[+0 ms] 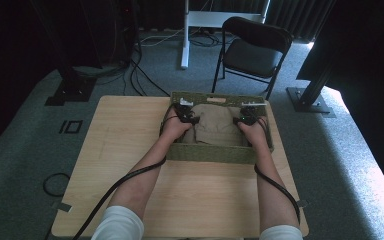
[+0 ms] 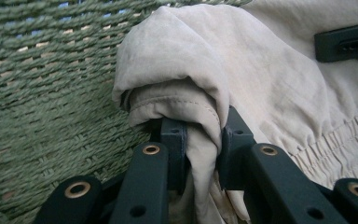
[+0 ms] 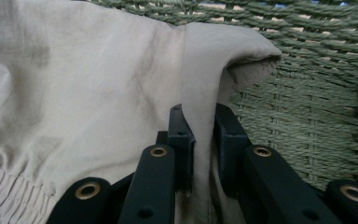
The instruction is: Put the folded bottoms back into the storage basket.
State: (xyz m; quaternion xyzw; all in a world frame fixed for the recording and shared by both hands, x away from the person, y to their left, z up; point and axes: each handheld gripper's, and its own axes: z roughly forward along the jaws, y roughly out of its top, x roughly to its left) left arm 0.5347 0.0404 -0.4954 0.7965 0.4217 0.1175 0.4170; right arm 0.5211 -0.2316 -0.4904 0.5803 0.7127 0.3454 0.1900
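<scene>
A beige garment (image 1: pixel 215 126) with an elastic band lies folded inside a green woven basket (image 1: pixel 211 154) at the table's far middle. My left gripper (image 1: pixel 186 115) is down in the basket at the garment's left edge, shut on a bunched fold of the garment (image 2: pixel 200 135). My right gripper (image 1: pixel 246 117) is at the garment's right edge, its jaws shut on a thin fold of the garment (image 3: pixel 204 140). The basket's woven wall (image 2: pixel 42 93) stands close behind the left fold, and the same wall (image 3: pixel 307 116) behind the right one. The other gripper's black jaw tip (image 2: pixel 347 42) lies across the cloth.
The basket sits on a light wooden table (image 1: pixel 130 150) with bare surface to its left and in front. Both forearms reach in from the near edge, black cables (image 1: pixel 115 187) trailing off the table. A black folding chair (image 1: pixel 255 50) stands on the carpet beyond.
</scene>
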